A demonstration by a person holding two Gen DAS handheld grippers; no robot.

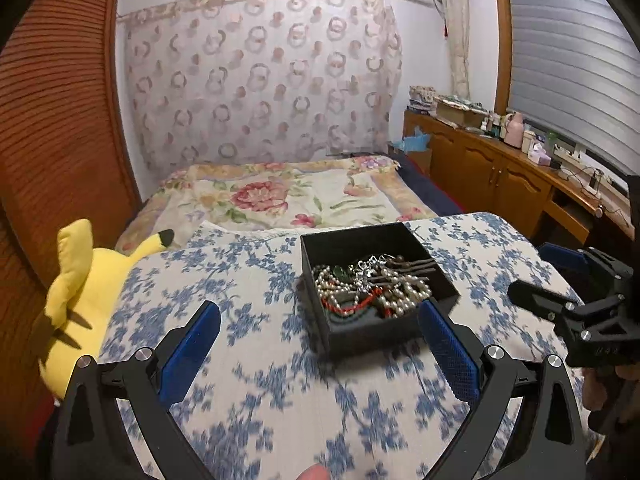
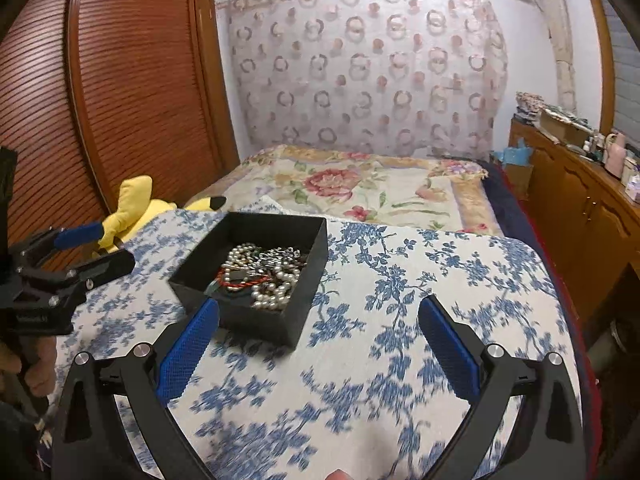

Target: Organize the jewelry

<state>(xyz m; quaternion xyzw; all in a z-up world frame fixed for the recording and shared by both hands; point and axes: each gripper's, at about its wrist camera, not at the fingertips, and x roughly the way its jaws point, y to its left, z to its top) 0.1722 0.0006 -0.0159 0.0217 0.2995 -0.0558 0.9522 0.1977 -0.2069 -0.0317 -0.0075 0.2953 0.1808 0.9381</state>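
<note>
Both grippers hang with fingers spread wide and nothing between them over a blue-flowered cloth (image 1: 248, 392) on a bed: the left gripper (image 1: 320, 312), seen from its own camera, and the right gripper (image 2: 320, 312), seen from its own. Between them sits an open black box (image 1: 416, 248), square-walled and lidless, resting on the cloth. Inside lies a tangle of jewelry (image 1: 372, 286): strands of pale pearls, a red beaded string, silvery chains, a green stone and dark pins, heaped together with no order. From the left view, the box stands just beyond the right-hand finger, which overlaps its near corner; whether they touch cannot be told. That view also takes in a plush (image 1: 80, 300), yellow with black-tipped ears, lying at the cloth's left edge, and a long wooden cabinet (image 1: 500, 172) crowded with bottles and boxes on the right. From the right view, the box (image 2: 200, 258) lies left of centre, beyond the left-hand finger, with more bare cloth stretching to the right.
</note>
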